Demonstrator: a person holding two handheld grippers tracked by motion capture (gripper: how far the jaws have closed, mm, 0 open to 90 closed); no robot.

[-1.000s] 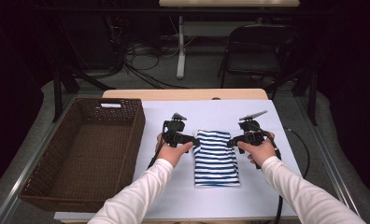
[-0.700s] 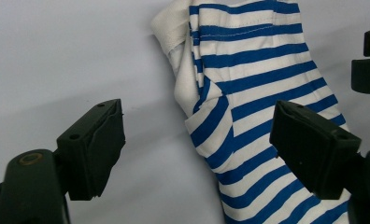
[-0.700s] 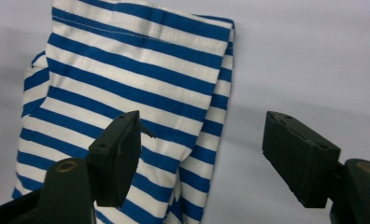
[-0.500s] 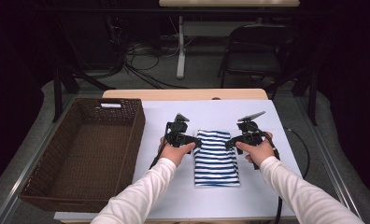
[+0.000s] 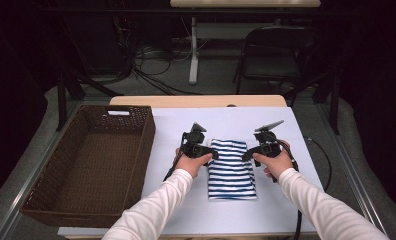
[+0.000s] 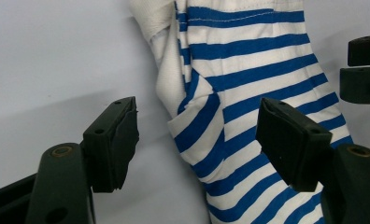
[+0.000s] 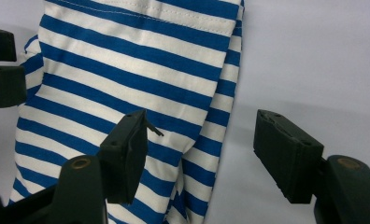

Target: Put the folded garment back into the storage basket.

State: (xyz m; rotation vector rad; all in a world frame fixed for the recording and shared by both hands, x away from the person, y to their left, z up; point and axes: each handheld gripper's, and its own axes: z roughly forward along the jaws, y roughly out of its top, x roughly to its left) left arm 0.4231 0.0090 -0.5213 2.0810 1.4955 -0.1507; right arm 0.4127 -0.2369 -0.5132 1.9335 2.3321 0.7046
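Two grippers, one on each side of the folded striped shirt [image 5: 231, 170], and the main change over the last second is that they've crept inward toward it. The left gripper [image 5: 212, 153] was sitting a bit off the shirt's left edge a moment ago; now its tip is right at the fabric. The right gripper [image 5: 246, 155] barely shifted and sits at the opposite edge.

Both sets of jaws have just been closing a little, but they're not clamped yet. In the left gripper view, the left gripper [image 6: 197, 140] has its jaws apart with the shirt's folded edge between them, pads not pressing. Same story in the right gripper view: the right gripper [image 7: 199, 156] straddles the other edge of the shirt [image 7: 127, 93], jaws apart, nothing pinched.

Shirt itself is lying flat on the white table [image 5: 296, 200], middle-ish, with the brown basket [image 5: 56, 200] just off to the left, sitting empty.

My read: this looks like lining up a two-sided pinch to lift the shirt, probably headed for the basket. Pinch isn't done yet, so it's early.
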